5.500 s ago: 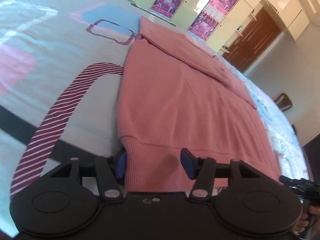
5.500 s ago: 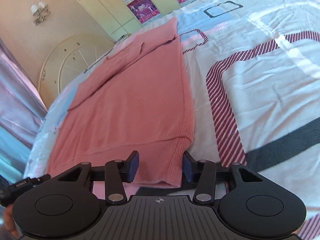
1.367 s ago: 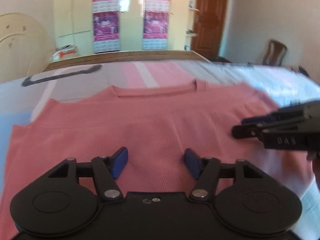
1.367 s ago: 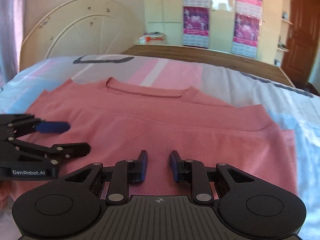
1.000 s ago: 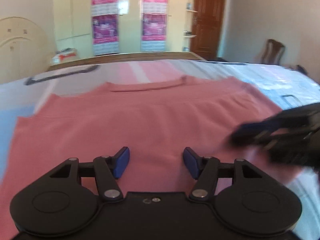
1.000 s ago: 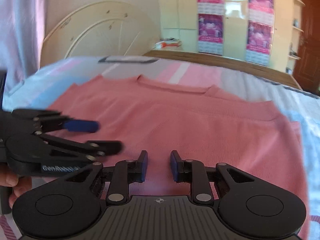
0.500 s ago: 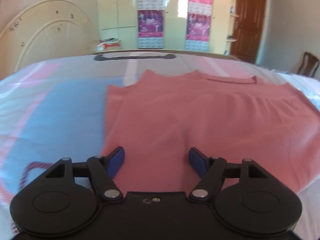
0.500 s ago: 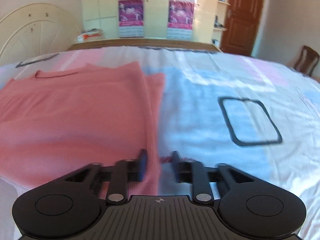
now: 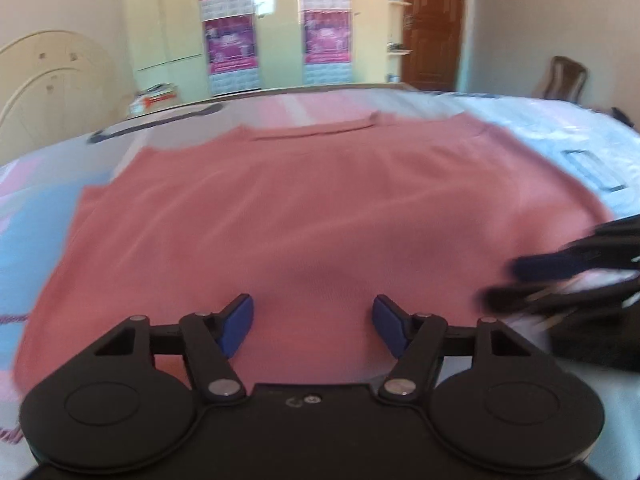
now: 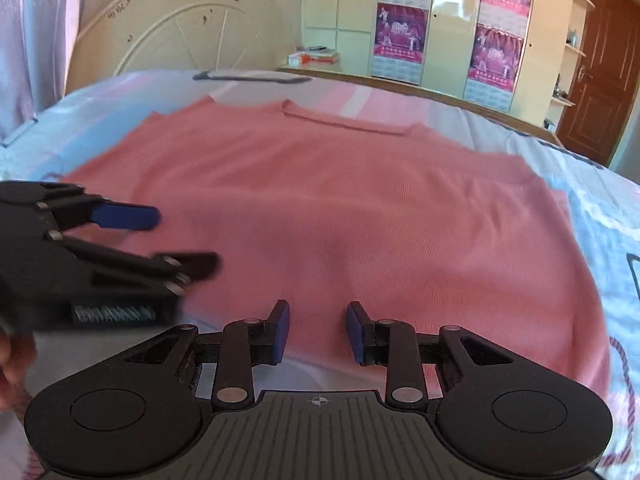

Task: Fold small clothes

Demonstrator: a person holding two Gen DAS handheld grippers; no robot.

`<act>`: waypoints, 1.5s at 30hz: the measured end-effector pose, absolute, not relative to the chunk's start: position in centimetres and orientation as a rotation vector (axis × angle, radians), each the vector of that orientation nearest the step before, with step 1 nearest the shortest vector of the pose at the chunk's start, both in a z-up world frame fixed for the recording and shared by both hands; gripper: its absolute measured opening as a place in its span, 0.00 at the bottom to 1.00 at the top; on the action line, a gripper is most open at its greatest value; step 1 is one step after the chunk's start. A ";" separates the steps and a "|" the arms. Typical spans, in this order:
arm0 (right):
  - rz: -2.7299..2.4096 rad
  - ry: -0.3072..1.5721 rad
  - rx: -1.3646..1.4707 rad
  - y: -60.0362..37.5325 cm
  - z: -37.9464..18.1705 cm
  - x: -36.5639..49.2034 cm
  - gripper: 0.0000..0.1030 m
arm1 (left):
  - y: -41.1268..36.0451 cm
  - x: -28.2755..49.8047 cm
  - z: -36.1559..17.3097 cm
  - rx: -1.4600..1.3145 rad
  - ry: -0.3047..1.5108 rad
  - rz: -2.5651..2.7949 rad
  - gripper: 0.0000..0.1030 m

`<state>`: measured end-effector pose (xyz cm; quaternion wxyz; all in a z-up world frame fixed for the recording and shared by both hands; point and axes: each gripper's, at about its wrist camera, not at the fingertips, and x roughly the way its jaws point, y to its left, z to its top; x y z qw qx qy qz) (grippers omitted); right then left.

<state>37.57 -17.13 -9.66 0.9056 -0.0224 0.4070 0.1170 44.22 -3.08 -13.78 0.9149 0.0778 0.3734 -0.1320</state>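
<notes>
A pink knit sweater (image 9: 320, 208) lies flat on the bed, folded in half, with its neckline (image 9: 316, 131) at the far side. It also shows in the right wrist view (image 10: 340, 200). My left gripper (image 9: 313, 322) is open and empty, just above the near folded edge. My right gripper (image 10: 316, 332) is open and empty above the same near edge. Each gripper shows in the other's view: the right one blurred at the right edge of the left wrist view (image 9: 568, 276), the left one at the left of the right wrist view (image 10: 120, 240).
The bedsheet (image 10: 624, 216) is pale blue, pink and white with dark outlined shapes. A cream headboard (image 10: 180, 28) stands at the back left. Wardrobes with purple posters (image 10: 452, 28) line the far wall, with a brown door (image 10: 600, 64) and a chair (image 9: 560, 80) to the right.
Both grippers have swung back from the sweater's outer sides to its near middle and now sit side by side. The right gripper's jaws have opened wider. The sweater has not moved.
</notes>
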 end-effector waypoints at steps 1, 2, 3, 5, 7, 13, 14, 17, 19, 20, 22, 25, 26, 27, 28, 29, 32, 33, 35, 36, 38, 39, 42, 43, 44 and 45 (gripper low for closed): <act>0.217 0.849 -0.043 -18.0 -9.7 37.3 0.29 | -1.8 44.2 -13.8 0.151 0.769 -0.260 0.64; 0.179 0.853 -0.040 -19.1 -9.6 37.2 0.29 | -0.3 44.1 -13.9 0.146 0.770 -0.237 0.64; 0.135 0.856 -0.042 -20.4 -9.8 37.0 0.29 | 1.4 43.9 -14.0 0.152 0.771 -0.203 0.64; 0.047 0.869 -0.036 -23.7 -9.7 36.4 0.29 | 4.7 43.5 -14.1 0.135 0.767 -0.156 0.65; -0.040 0.895 -0.006 -26.9 -9.6 35.4 0.29 | 7.2 43.0 -13.9 0.119 0.768 -0.110 0.65; -0.072 0.859 0.082 -30.9 -6.9 33.4 0.29 | 8.5 42.7 -13.0 0.122 0.774 -0.051 0.64; -0.072 0.839 0.089 -30.8 -6.6 33.5 0.29 | 8.3 42.7 -12.9 0.120 0.777 -0.043 0.64; -0.075 0.935 0.109 -30.8 -8.8 34.5 0.22 | 7.7 42.5 -13.0 0.130 0.787 -0.026 0.64; -0.076 0.925 0.092 -30.7 -8.6 34.2 0.21 | 7.9 42.4 -13.0 0.120 0.794 -0.019 0.64; -0.087 0.923 0.097 -30.6 -8.0 34.4 0.20 | 7.9 42.5 -12.9 0.118 0.798 -0.017 0.64; -0.095 0.865 0.103 -30.3 -6.9 33.7 0.20 | 8.0 42.4 -12.9 0.129 0.800 -0.007 0.65; -0.096 0.937 0.098 -30.9 -8.8 34.6 0.20 | 7.9 42.3 -13.1 0.135 0.797 0.006 0.64; -0.093 0.932 0.093 -30.8 -8.6 34.5 0.20 | 7.9 42.2 -13.1 0.129 0.799 0.010 0.64; -0.095 0.937 0.087 -30.6 -8.1 34.6 0.20 | 8.0 42.2 -13.0 0.130 0.801 0.010 0.64; -0.099 0.926 0.083 -30.4 -7.6 34.4 0.20 | 8.0 42.2 -13.0 0.133 0.802 0.009 0.64; -0.099 0.902 0.084 -30.3 -7.1 34.1 0.20 | 8.1 42.2 -13.0 0.134 0.804 0.007 0.64; -0.094 0.955 0.077 -30.0 -8.6 34.4 0.20 | 8.2 42.2 -13.0 0.135 0.805 0.000 0.65; -0.085 0.942 0.063 -29.8 -8.8 34.4 0.20 | 8.2 42.2 -13.0 0.135 0.806 -0.001 0.65; -0.082 0.953 0.051 -29.6 -8.5 34.3 0.20 | 8.3 42.4 -12.8 0.136 0.809 -0.003 0.65; -0.080 0.958 0.053 -29.6 -8.4 34.3 0.20 | 8.3 42.4 -12.8 0.135 0.810 -0.003 0.65; -0.077 0.960 0.057 -29.9 -8.7 34.6 0.20 | 8.3 42.4 -12.8 0.137 0.809 -0.004 0.65; -0.074 0.958 0.054 -29.9 -8.8 34.6 0.20 | 8.3 42.4 -12.8 0.137 0.810 -0.005 0.65; -0.069 0.954 0.049 -29.9 -9.0 34.5 0.20 | 8.7 42.6 -12.9 0.120 0.817 -0.010 0.67; -0.070 0.954 0.054 -29.9 -8.9 34.5 0.20 | 8.8 42.7 -12.9 0.117 0.821 -0.013 0.68; -0.071 0.955 0.055 -30.0 -9.0 34.6 0.20 | 8.8 42.8 -12.9 0.117 0.825 -0.017 0.69; -0.072 0.956 0.051 -30.0 -9.0 34.7 0.20 | 8.9 42.9 -12.9 0.114 0.830 -0.021 0.69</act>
